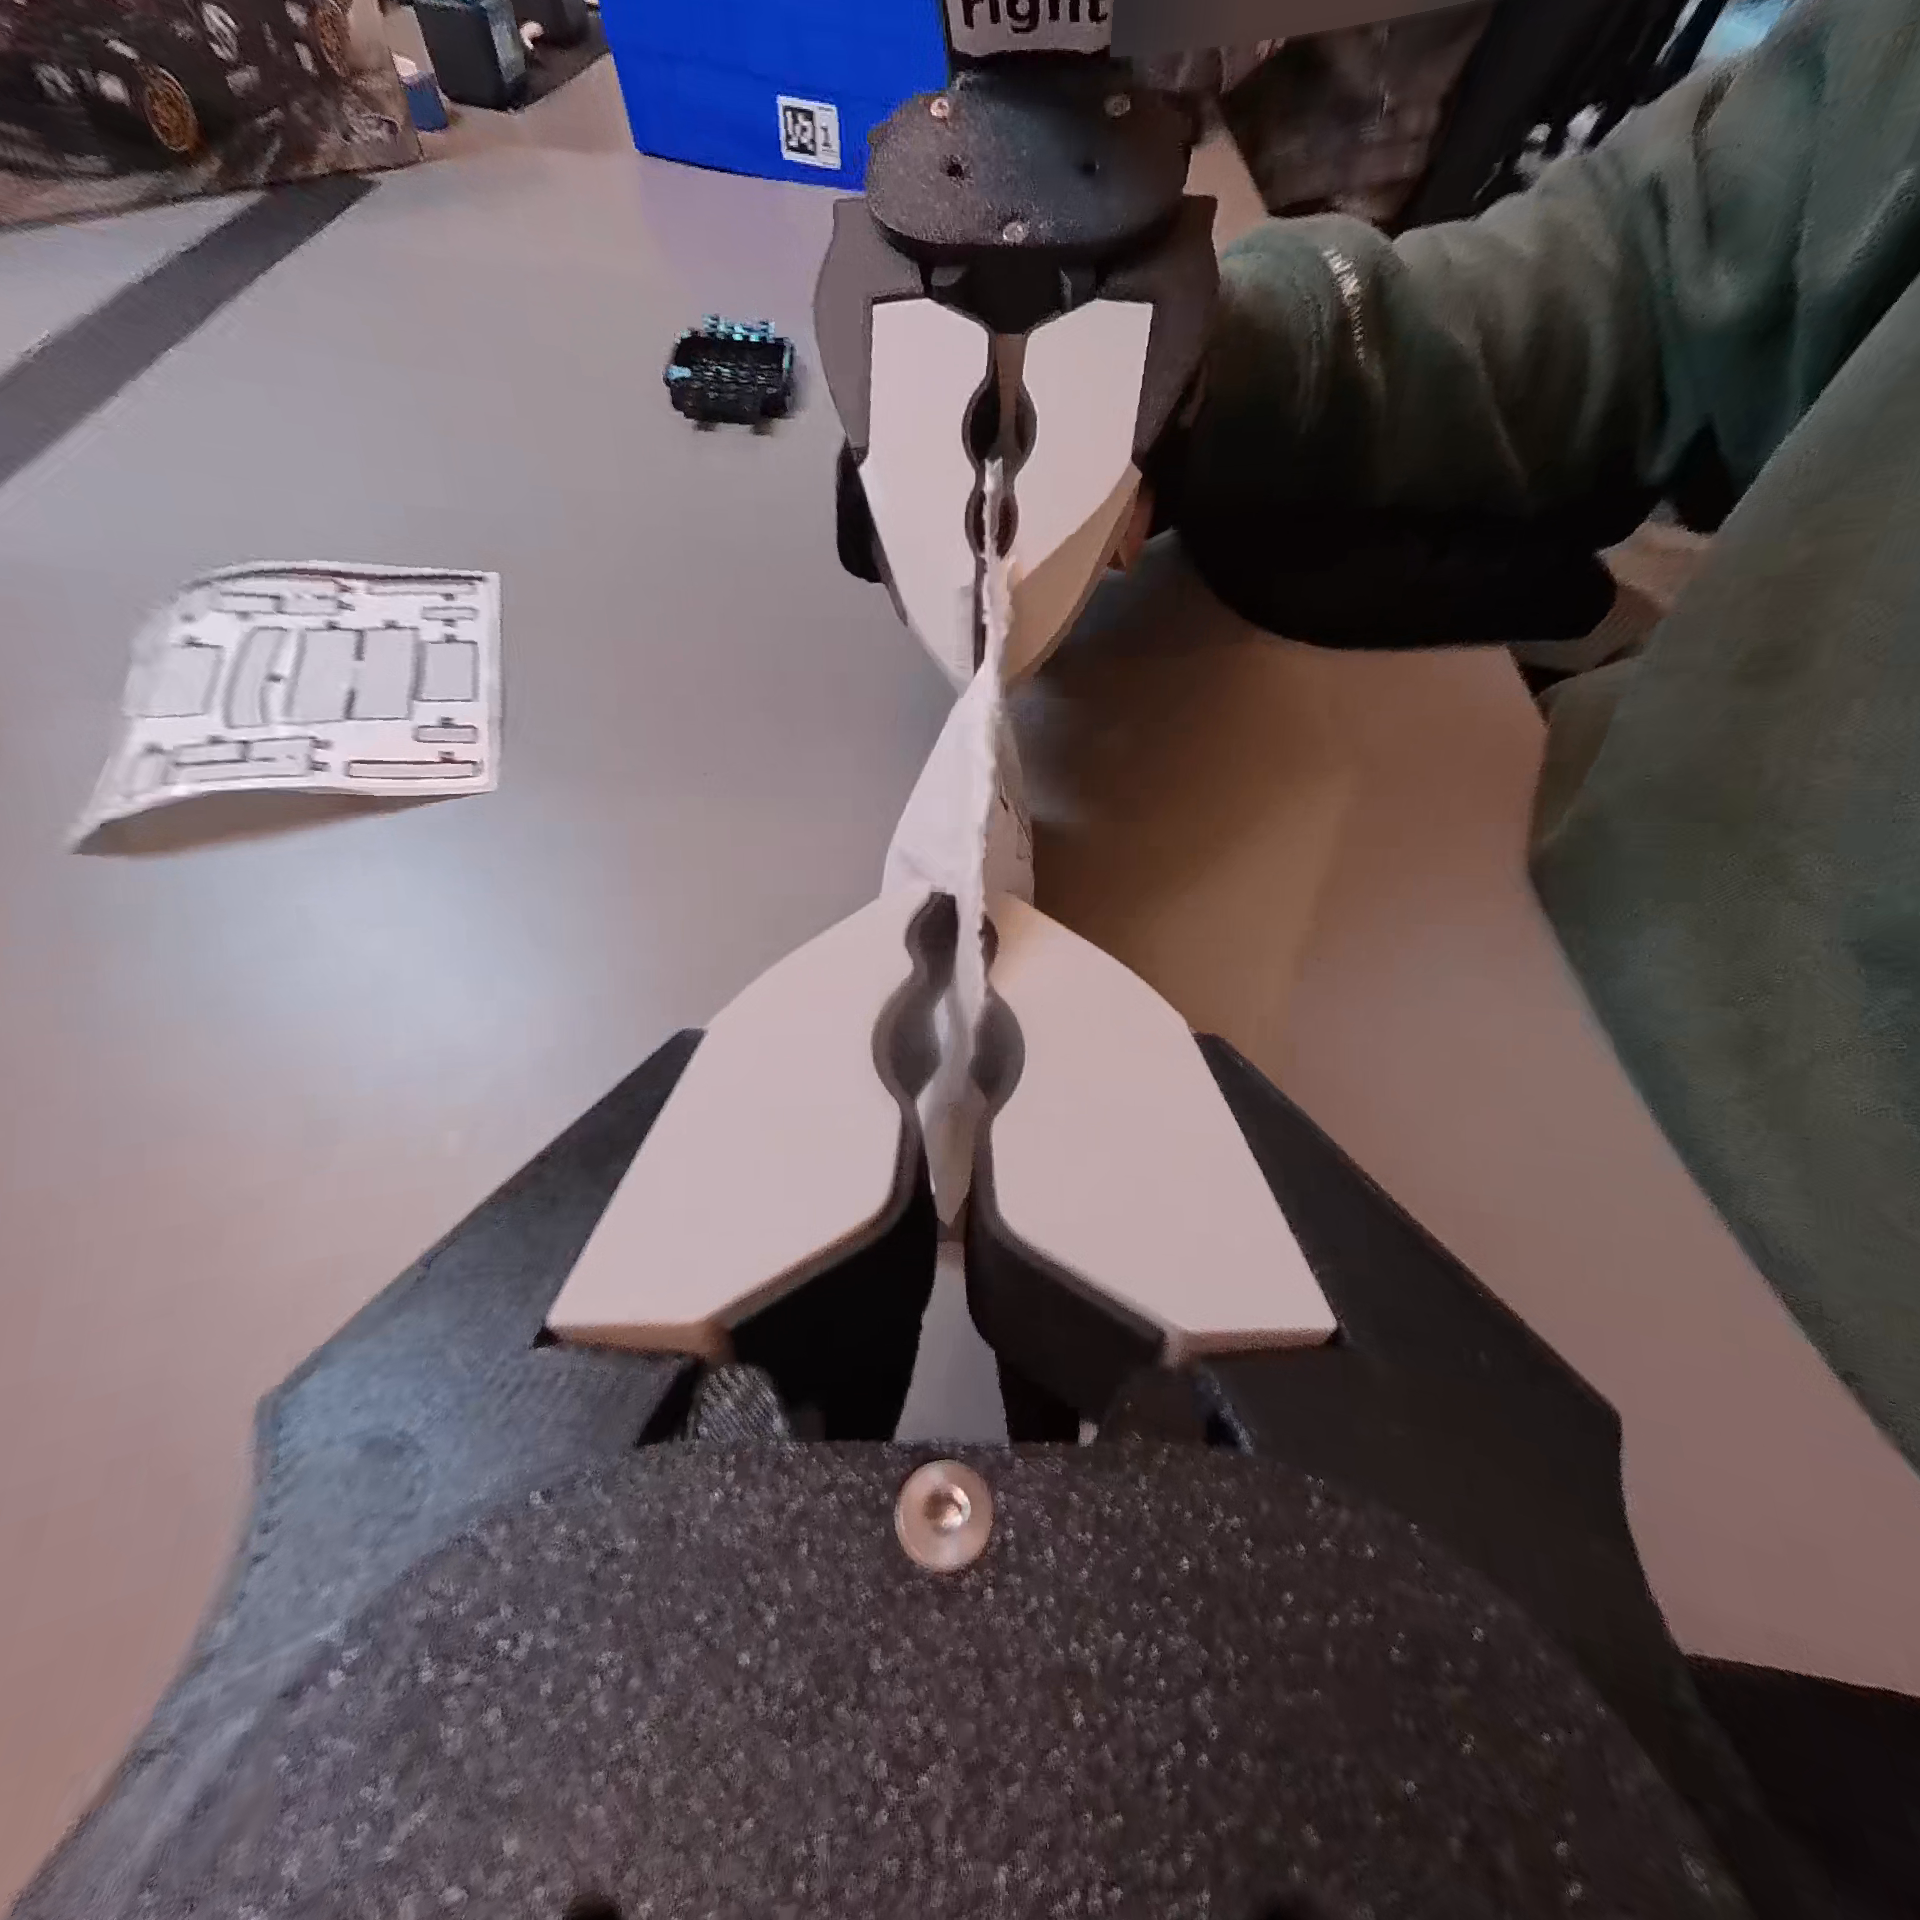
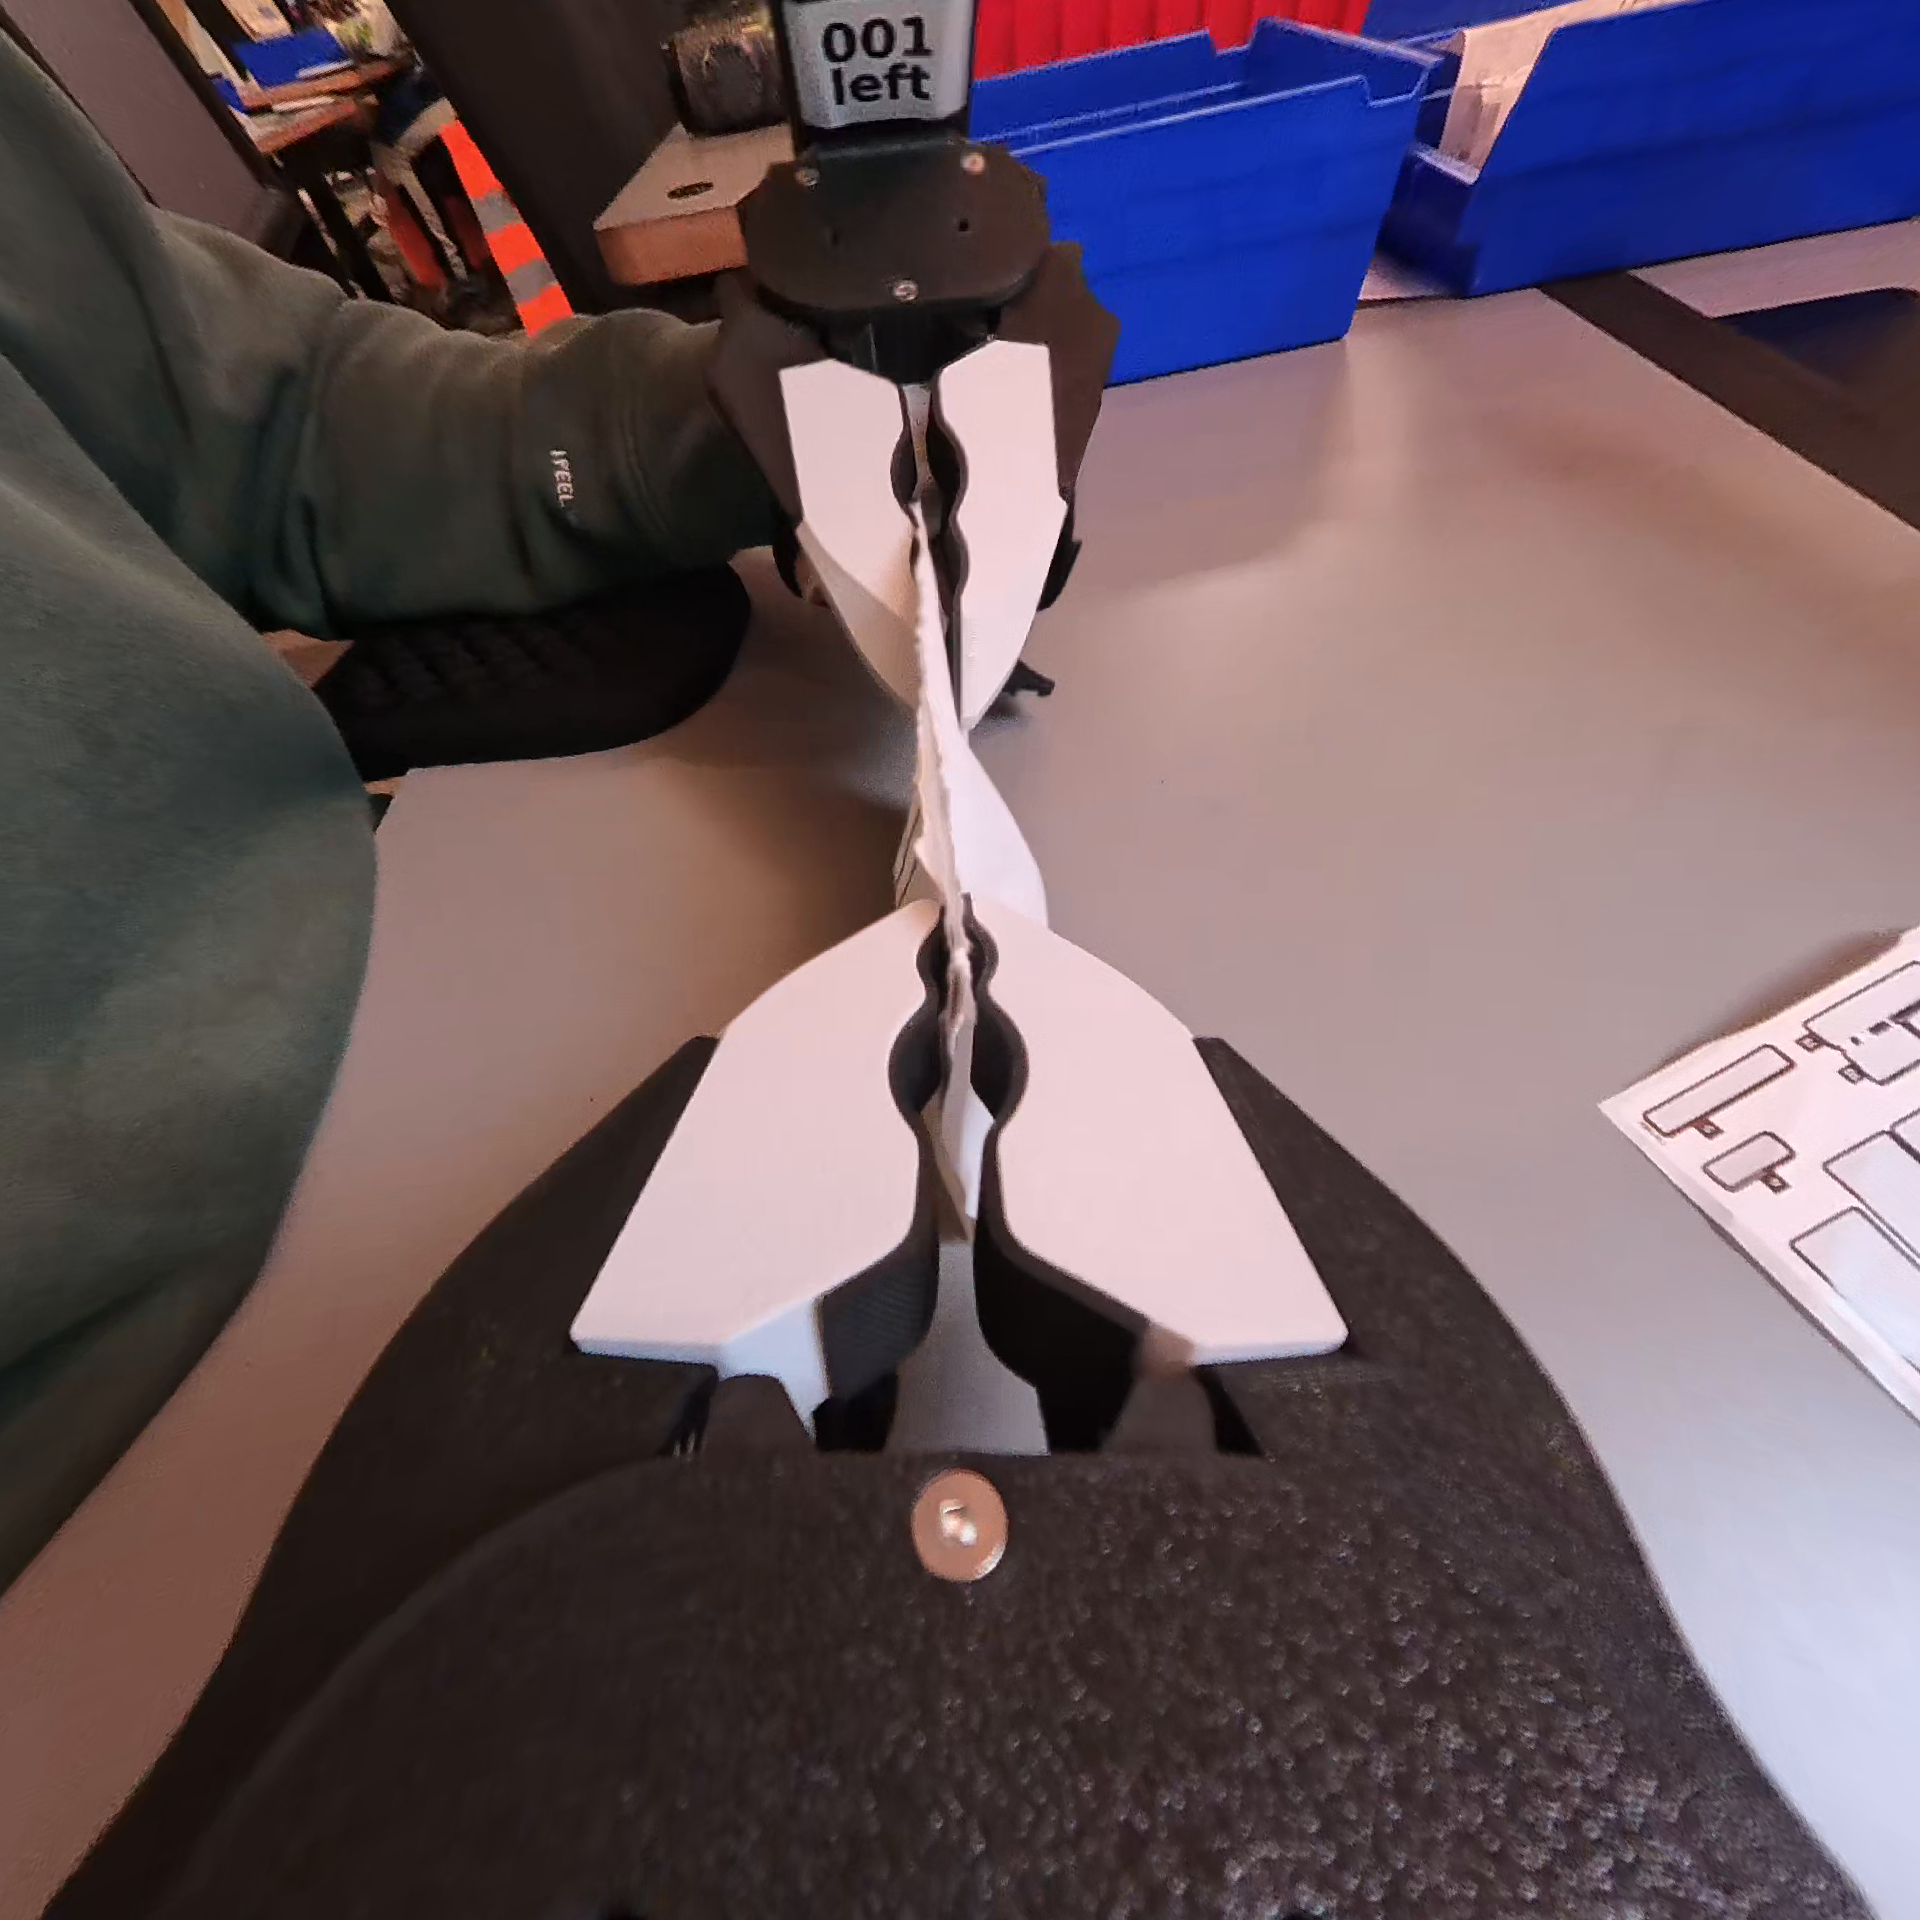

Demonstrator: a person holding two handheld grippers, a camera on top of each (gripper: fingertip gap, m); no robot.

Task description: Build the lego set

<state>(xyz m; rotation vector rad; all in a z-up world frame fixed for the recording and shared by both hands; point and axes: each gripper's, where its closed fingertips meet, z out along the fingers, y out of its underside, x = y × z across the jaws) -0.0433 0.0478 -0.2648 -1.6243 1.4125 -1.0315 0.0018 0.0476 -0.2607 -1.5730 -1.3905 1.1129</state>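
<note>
A white paper bag [image 1: 951,800] is stretched and twisted in the air between my two grippers, above the grey table [image 1: 520,987]. My left gripper [image 1: 961,920] is shut on one end of it. My right gripper [image 1: 992,634] faces it from the far side and is shut on the other end. In the right wrist view, my right gripper [image 2: 961,920] pinches the bag [image 2: 977,821], and the left gripper [image 2: 951,707] clamps its far end. A small black Lego build with teal studs [image 1: 732,376] sits on the table behind.
A white sticker sheet [image 1: 301,691] lies on the table to the left; it also shows in the right wrist view [image 2: 1787,1153]. Blue bins [image 2: 1226,187] stand at the back. A printed box [image 1: 187,94] is at the far left. A person's green sleeves [image 1: 1558,364] hold the grippers. The grippers' ends are close to 6 cm from one another.
</note>
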